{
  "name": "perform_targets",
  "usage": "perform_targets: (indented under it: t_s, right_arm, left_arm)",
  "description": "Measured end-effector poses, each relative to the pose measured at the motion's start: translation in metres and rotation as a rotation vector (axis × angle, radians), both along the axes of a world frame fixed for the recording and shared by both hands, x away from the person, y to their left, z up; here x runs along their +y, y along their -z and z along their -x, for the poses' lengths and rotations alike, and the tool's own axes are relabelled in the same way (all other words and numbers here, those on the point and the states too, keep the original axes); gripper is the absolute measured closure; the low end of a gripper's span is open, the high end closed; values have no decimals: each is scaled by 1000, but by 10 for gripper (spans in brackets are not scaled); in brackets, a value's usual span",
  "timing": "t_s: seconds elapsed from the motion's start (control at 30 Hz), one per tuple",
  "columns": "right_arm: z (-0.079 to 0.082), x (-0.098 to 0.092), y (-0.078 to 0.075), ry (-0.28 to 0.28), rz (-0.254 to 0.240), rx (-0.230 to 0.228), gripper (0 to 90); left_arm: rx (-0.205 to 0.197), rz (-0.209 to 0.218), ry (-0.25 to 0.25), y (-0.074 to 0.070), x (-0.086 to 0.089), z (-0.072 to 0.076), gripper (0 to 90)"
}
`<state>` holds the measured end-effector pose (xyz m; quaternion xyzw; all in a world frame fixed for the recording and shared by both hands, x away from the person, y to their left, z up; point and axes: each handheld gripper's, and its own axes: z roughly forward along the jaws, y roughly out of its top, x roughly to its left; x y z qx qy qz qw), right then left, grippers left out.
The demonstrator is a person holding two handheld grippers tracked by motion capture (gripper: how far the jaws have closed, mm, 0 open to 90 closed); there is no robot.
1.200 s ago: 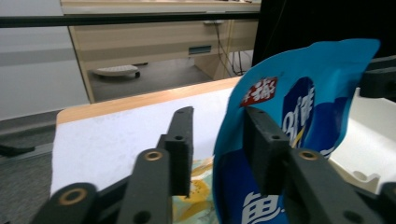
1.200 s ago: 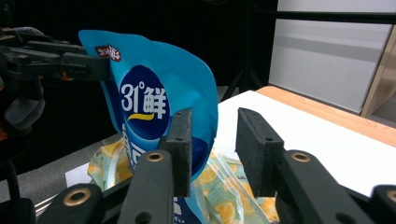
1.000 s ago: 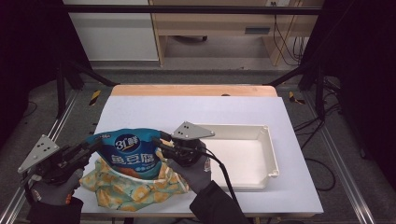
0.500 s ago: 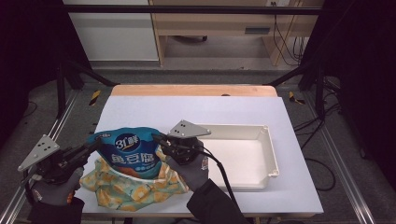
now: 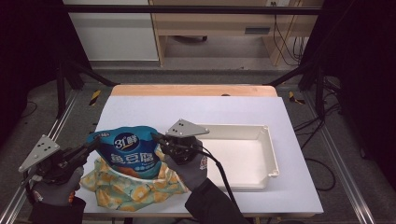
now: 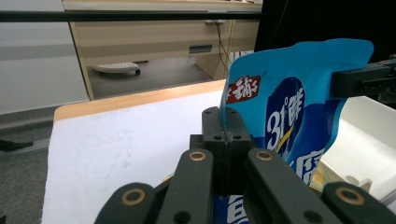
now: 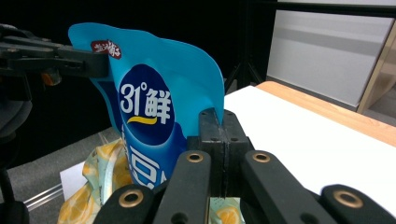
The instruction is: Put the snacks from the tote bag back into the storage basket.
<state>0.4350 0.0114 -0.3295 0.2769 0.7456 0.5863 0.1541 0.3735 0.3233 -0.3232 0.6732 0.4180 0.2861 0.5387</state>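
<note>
A blue snack bag [image 5: 133,156] with white lettering stands upright near the table's front left, over a yellow fruit-print cloth [image 5: 126,189]. My left gripper [image 5: 93,142] pinches the bag's left edge. In the left gripper view the left gripper [image 6: 225,130] has its jaws together on the bag [image 6: 285,107]. My right gripper [image 5: 156,138] pinches the bag's right edge. In the right gripper view the right gripper [image 7: 222,128] has its jaws pressed on the bag [image 7: 149,102]. Both pairs of jaws have just been closing, with the bag's rim between them.
A white rectangular tray [image 5: 271,149] lies to the right of the bag on the white tabletop [image 5: 187,109]. A wooden strip runs along the table's far edge. Dark frame posts and cables stand around the table.
Both hands stay in place at the bag's two sides. The bag stands a little more upright between them than a second ago.
</note>
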Motion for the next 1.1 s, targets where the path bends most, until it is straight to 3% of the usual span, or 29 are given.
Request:
perform_targets:
  t_s: [0.23,0.57,1.1]
  right_arm:
    - [5,3,-15,-3,-4,-35,900]
    - [6,-2,-32,-1,-12,-63,900]
    - [13,-5,-66,-5,-28,-122,900]
  left_arm:
    - [-34,18,0,-13,3,4,899]
    - [-59,1,8,-32,-2,6,900]
    - [-106,12,8,-66,-3,11,899]
